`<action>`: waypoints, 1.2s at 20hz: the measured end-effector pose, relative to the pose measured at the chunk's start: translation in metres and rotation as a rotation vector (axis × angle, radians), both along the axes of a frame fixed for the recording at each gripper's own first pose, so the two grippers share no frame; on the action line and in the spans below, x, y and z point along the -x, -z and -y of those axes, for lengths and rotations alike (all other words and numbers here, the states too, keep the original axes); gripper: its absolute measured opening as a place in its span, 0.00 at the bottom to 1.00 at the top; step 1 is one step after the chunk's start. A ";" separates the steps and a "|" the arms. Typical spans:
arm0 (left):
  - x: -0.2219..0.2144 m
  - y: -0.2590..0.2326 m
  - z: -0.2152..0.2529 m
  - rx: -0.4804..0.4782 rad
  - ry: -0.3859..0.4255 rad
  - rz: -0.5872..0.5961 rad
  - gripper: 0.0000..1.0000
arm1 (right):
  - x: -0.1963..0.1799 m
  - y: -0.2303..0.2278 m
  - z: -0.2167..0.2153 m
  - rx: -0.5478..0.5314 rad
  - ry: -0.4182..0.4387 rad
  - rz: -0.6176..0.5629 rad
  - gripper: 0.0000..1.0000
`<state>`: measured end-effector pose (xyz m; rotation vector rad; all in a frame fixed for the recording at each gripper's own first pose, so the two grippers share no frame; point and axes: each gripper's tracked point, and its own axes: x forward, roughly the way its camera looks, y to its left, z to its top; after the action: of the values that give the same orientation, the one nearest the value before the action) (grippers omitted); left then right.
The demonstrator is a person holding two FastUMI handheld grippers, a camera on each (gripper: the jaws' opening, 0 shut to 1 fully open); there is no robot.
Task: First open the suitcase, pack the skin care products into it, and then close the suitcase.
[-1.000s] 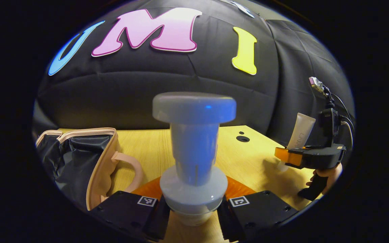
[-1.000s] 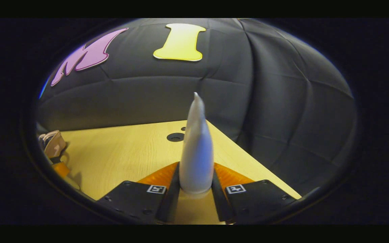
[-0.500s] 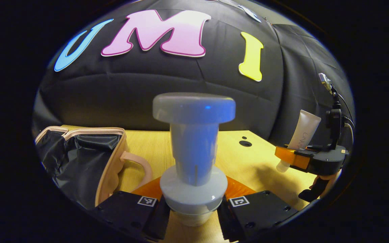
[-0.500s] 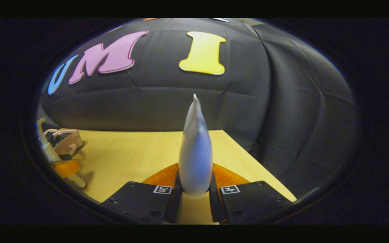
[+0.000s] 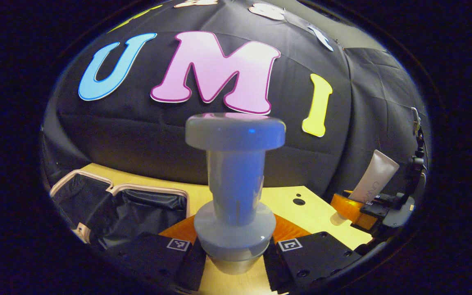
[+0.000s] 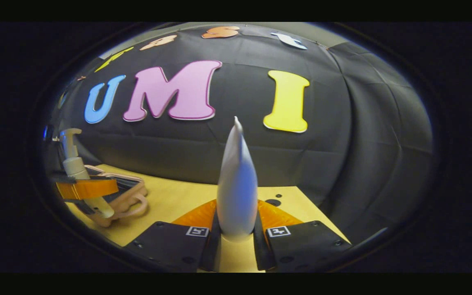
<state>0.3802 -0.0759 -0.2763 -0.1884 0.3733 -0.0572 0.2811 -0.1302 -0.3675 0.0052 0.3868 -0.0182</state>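
Holding one product apiece, both grippers are up off the table, and the open suitcase is the thing to watch. From the left gripper view, the left gripper is clenched low on a pump bottle, fingers pressing its base while the wide cap stands well above them. That bottle is just beside the suitcase, on the side nearer the hand, not yet over the dark lining. The right gripper is clamped on the cap end of a pale tube, which stands upright from the fingers; it is farther from the suitcase, out toward the table's far corner.

My worry is the bottle: gripped so low, with its bulk above, it could tip or twist in the fingers during the carry. Let go too soon, it could land on the suitcase's pink rim and roll away. The tube is soft, so it may squeeze and slide. Both hands heading for one opening could also collide.
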 end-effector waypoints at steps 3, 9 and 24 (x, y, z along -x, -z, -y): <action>0.007 0.005 -0.063 -0.046 -0.053 -0.044 0.63 | 0.003 -0.018 -0.038 -0.024 -0.029 0.020 0.36; 0.010 0.070 -0.143 -0.076 -0.058 -0.237 0.63 | 0.018 -0.030 -0.098 -0.067 -0.095 0.025 0.36; 0.002 0.187 -0.186 -0.047 -0.121 -0.757 0.66 | 0.026 -0.030 -0.154 -0.160 -0.170 -0.006 0.31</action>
<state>0.3779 0.1101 -0.4629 -0.1805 1.1153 0.1484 0.2546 0.0242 -0.3378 0.1301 0.3932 0.1810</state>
